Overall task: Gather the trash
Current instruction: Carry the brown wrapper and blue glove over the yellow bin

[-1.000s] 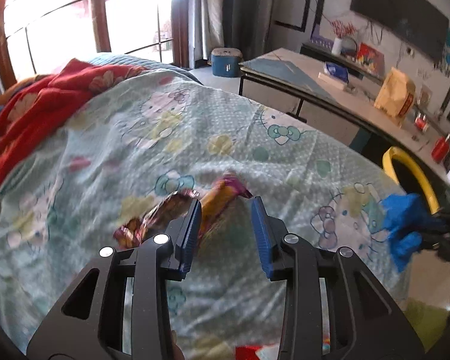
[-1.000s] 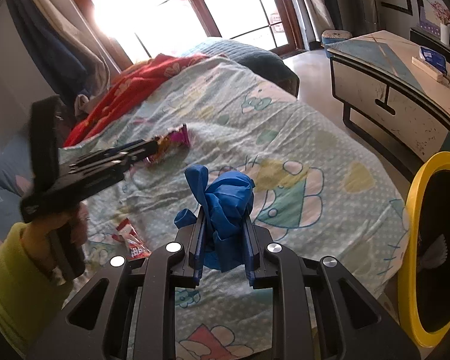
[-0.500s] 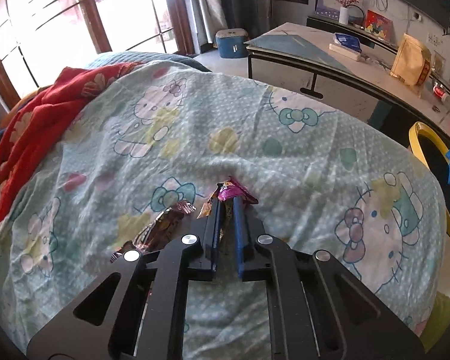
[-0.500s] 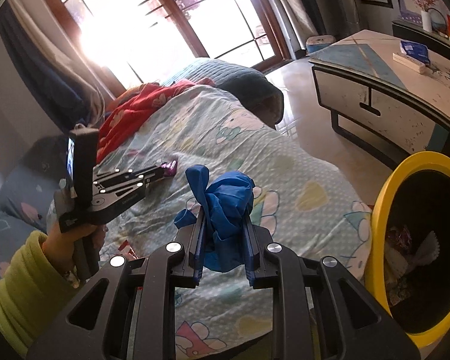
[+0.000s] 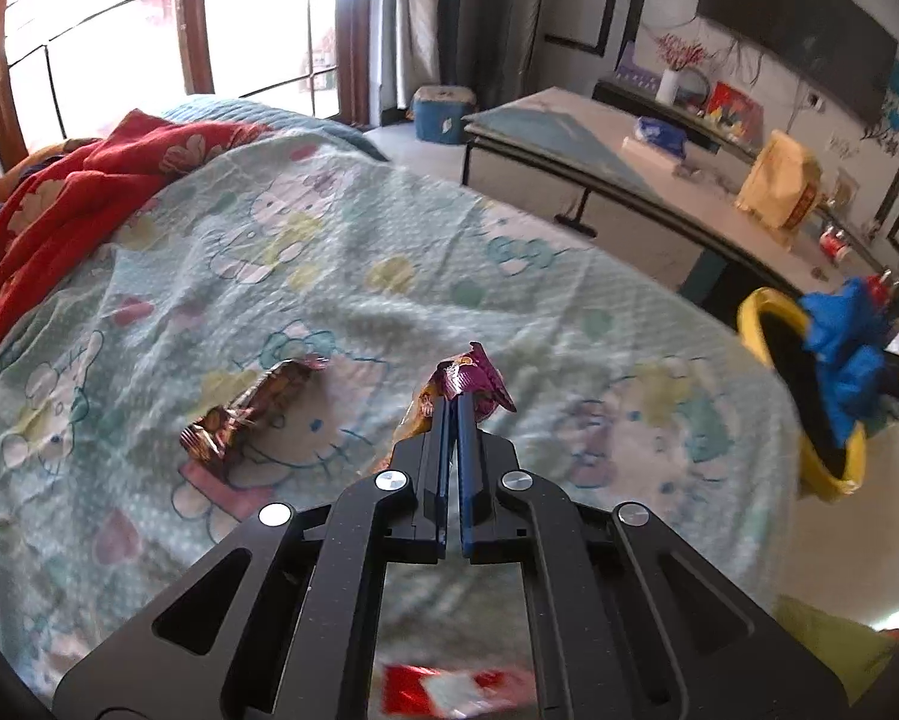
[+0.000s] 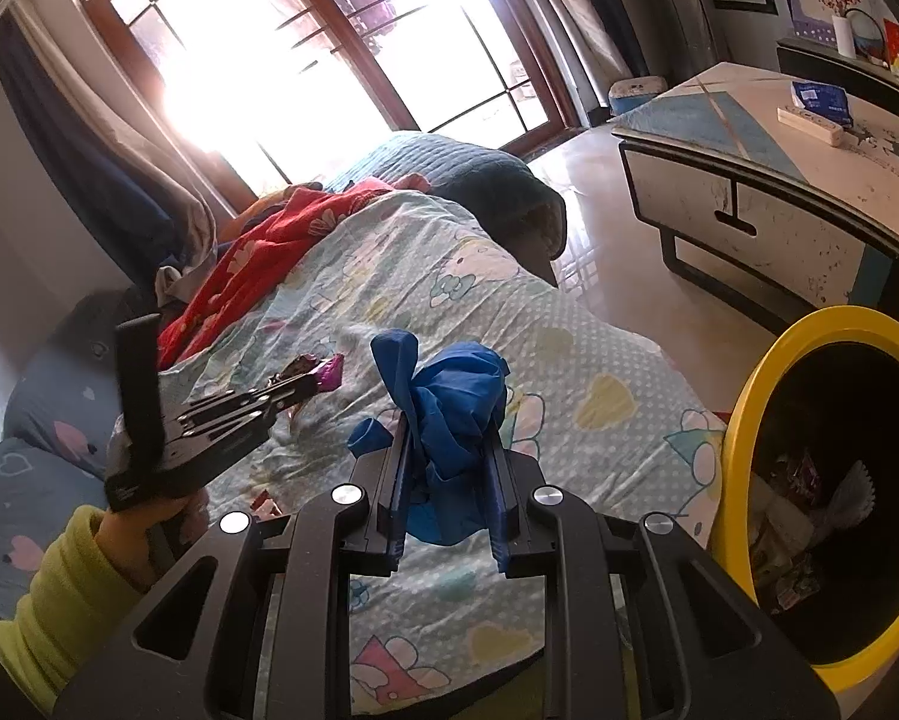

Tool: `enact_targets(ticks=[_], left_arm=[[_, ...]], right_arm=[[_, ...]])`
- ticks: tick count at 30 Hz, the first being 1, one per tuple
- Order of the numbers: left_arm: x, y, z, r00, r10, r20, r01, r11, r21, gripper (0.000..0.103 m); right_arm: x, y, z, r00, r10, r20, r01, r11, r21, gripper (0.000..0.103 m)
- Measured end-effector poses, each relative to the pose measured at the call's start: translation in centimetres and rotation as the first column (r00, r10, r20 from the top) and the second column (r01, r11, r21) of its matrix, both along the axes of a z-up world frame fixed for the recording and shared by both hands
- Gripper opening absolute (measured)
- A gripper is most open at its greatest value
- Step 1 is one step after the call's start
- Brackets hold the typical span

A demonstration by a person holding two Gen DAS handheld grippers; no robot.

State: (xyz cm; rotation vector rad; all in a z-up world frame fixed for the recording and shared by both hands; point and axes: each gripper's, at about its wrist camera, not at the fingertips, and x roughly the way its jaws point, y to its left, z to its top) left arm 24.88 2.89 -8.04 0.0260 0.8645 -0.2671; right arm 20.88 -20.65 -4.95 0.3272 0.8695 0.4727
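— What's in the yellow-rimmed bin (image 6: 749,420)?
— Wrappers and crumpled paper, just right of the right tongs (image 6: 446,468), which grip a blue glove (image 6: 449,414).
— And the left tongs (image 5: 452,414)?
— Just clamped tight on a purple wrapper (image 5: 470,375) above the bed (image 5: 569,300); a brown wrapper (image 5: 251,414) lies to their left.

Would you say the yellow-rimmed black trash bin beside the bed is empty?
No, the right wrist view shows wrappers and white paper scraps lying inside the yellow-rimmed black trash bin.

Red wrapper (image 5: 449,687) — blurred, edge-cropped
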Motion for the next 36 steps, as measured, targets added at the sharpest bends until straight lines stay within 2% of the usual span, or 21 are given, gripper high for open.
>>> enact_targets(ticks=[10, 18, 27, 36], left_arm=[[-3.3, -3.8, 3.5, 0.995, -0.057, 0.086, 0.063, 0.996, -0.064, 0.0], [-4.8, -7.8, 4.6, 0.984, -0.127, 0.122, 0.136, 0.988, -0.07, 0.0], [-6.3, -13.1, 5.0, 0.964, -0.231, 0.134, 0.243, 0.966, -0.088, 0.0], [-7.3, -18.3, 4.8, 0.931, -0.337, 0.141, 0.352, 0.93, -0.105, 0.0]], right_arm=[[-0.6, -1.9, 1.1, 0.998, -0.04, 0.047, 0.042, 0.999, -0.031, 0.02], [-1.1, -4.5, 1.7, 0.992, -0.092, 0.09, 0.098, 0.994, -0.058, 0.02], [-1.5, -8.8, 2.6, 0.977, -0.178, 0.119, 0.186, 0.981, -0.056, 0.02], [-1.7, -14.0, 2.1, 0.951, -0.287, 0.115, 0.297, 0.952, -0.075, 0.02]])
